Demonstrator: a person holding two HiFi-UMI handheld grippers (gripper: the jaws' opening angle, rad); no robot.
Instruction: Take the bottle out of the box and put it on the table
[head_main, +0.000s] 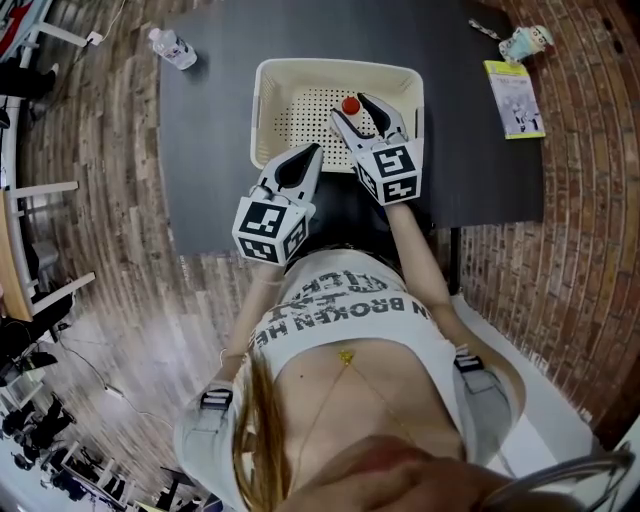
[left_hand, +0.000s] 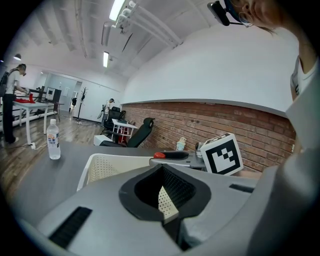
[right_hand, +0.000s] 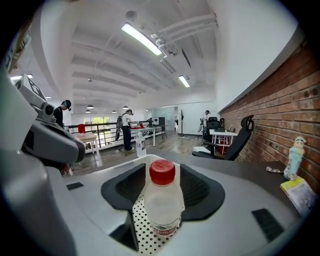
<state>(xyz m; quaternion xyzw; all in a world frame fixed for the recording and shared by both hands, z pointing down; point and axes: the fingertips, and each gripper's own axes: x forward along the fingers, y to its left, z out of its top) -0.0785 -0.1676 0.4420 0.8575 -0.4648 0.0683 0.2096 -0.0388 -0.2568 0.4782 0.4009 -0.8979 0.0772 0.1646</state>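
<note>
Seen from the head camera, a person at a dark grey bench (head_main: 215, 120) holds a gripper in each hand. The left gripper (head_main: 316, 152) hovers nearest, at the near rim of the white box (head_main: 268, 100). Its jaws are closed tip to tip with nothing between them. Just beyond and to its right, the right gripper (head_main: 350, 108) reaches into the box with its jaws spread wide. They stand either side of the bottle (right_hand: 161, 200) with a gap at each flank, so the pads do not press on it.

The bottle is small and made of clear plastic, with a bright red screw cap and a narrow label band low on its body. It stands upright on the perforated floor of the box, right of centre. Whether it holds any liquid cannot be told.

Farther across the bench, well apart from the box, a second bottle (head_main: 172, 47) with a white cap stands at the far left corner. A yellow-edged booklet (head_main: 513, 97) lies at the far right, with a small pale figurine (head_main: 526, 42) beyond it.
</note>
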